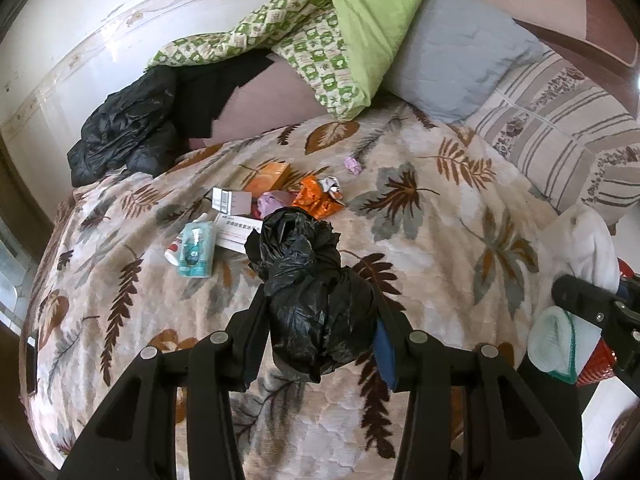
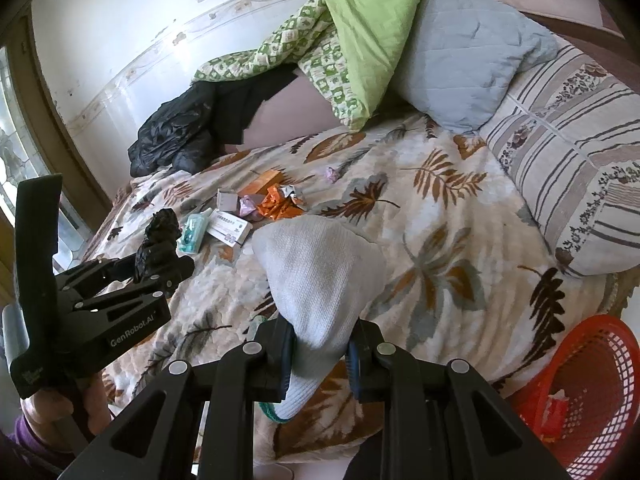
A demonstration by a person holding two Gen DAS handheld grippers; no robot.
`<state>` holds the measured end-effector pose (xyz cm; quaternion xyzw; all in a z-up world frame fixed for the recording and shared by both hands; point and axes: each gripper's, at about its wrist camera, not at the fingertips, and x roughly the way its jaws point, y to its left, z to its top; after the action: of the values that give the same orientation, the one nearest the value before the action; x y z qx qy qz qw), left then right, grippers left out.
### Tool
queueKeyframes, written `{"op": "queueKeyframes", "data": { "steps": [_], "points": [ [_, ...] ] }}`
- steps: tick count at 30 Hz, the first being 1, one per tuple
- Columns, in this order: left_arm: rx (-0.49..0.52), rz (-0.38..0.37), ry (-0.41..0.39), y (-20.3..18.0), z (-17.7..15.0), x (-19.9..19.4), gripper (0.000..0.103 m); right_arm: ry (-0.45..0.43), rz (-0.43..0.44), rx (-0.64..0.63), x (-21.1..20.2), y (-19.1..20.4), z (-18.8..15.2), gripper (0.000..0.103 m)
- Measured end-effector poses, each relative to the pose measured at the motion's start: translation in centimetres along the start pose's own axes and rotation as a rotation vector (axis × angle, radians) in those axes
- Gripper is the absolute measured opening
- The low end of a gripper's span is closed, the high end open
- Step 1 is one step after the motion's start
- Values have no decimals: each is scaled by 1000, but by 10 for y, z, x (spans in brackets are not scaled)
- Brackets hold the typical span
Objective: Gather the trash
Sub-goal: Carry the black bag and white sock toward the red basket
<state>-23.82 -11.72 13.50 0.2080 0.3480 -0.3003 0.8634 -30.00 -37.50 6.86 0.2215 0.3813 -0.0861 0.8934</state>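
Observation:
My left gripper [image 1: 320,320] is shut on a crumpled black plastic bag [image 1: 308,280] and holds it above the bed; it also shows in the right wrist view [image 2: 158,240]. My right gripper [image 2: 318,356] is shut on a white sock [image 2: 320,276] with a green cuff, also seen at the right edge of the left wrist view [image 1: 588,248]. Trash lies in a heap mid-bed: an orange foil wrapper [image 1: 318,198], an orange box [image 1: 268,178], a white carton [image 1: 234,200], a teal packet [image 1: 196,248], a flat white box [image 1: 240,232] and a small pink wad [image 1: 353,165].
A red mesh basket [image 2: 580,392] stands beside the bed at the lower right. A black jacket [image 1: 124,128], a green quilt [image 1: 320,40], a grey pillow [image 1: 460,64] and a striped pillow [image 1: 560,128] lie at the bed's far side. A window is at the left.

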Motion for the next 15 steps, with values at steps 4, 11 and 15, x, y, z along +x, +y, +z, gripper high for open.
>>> {"op": "queueKeyframes", "data": {
  "steps": [4, 11, 15],
  "points": [
    [14, -9, 3, -7, 1, 0, 45, -3, -12, 15, -4, -8, -2, 23],
    [56, -29, -2, -26, 4, 0, 45, -8, -48, 60, -14, -31, -5, 23],
    [80, -49, -7, -39, 6, -1, 45, -14, -71, 88, -23, -44, -9, 23]
  ]
}}
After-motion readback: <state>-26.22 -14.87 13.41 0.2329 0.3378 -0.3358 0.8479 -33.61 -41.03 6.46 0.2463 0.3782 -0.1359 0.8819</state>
